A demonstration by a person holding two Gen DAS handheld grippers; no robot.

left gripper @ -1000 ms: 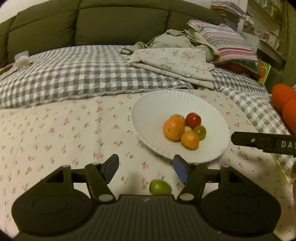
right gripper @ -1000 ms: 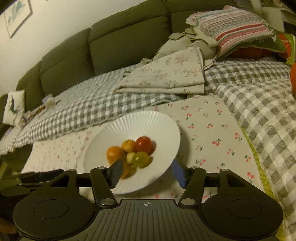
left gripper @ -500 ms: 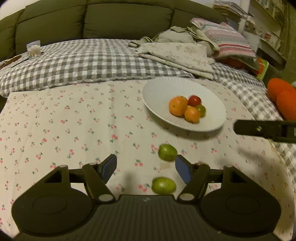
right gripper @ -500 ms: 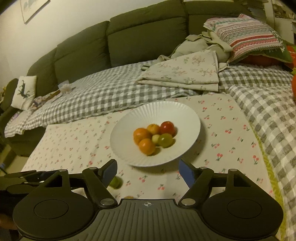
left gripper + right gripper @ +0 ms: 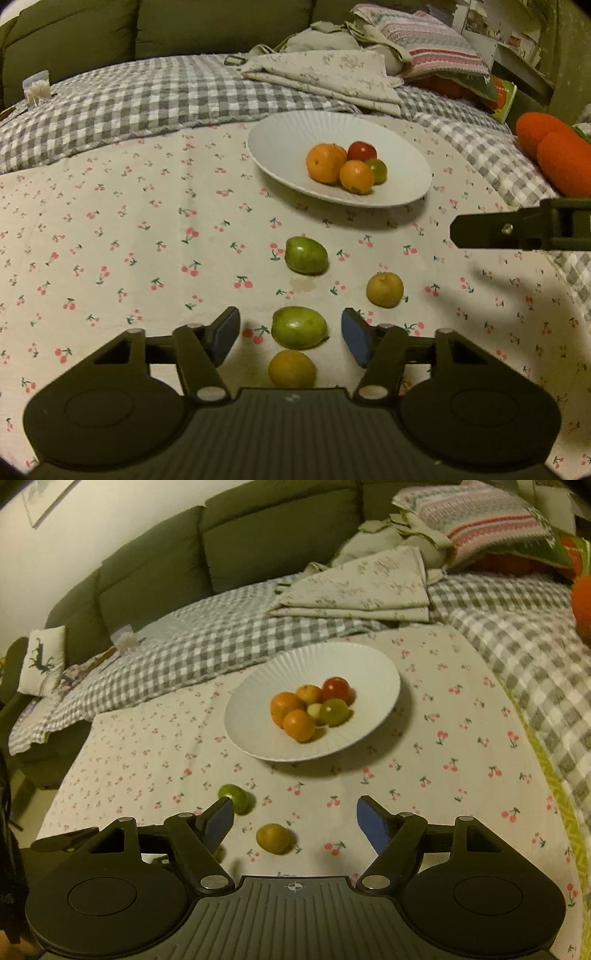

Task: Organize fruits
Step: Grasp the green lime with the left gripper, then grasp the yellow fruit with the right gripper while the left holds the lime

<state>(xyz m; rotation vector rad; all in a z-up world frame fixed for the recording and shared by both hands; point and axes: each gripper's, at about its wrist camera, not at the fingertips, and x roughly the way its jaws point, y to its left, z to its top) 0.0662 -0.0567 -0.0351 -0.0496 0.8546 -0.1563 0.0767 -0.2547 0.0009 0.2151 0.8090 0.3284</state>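
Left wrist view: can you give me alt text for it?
The left gripper, jaws apart, frames a loose green fruit on a cherry-print cloth, not gripping it. Three more loose fruits lie nearby; beyond, a white ribbed plate holds orange, red and green fruits.

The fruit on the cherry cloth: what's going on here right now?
A person with a gripper in each hand is gathering fruit into the white plate, which already holds several. Four pieces lie loose on the cloth. The left gripper brackets a green fruit, jaws just closing but pads not yet touching. The right gripper is open, empty, near a yellowish fruit.
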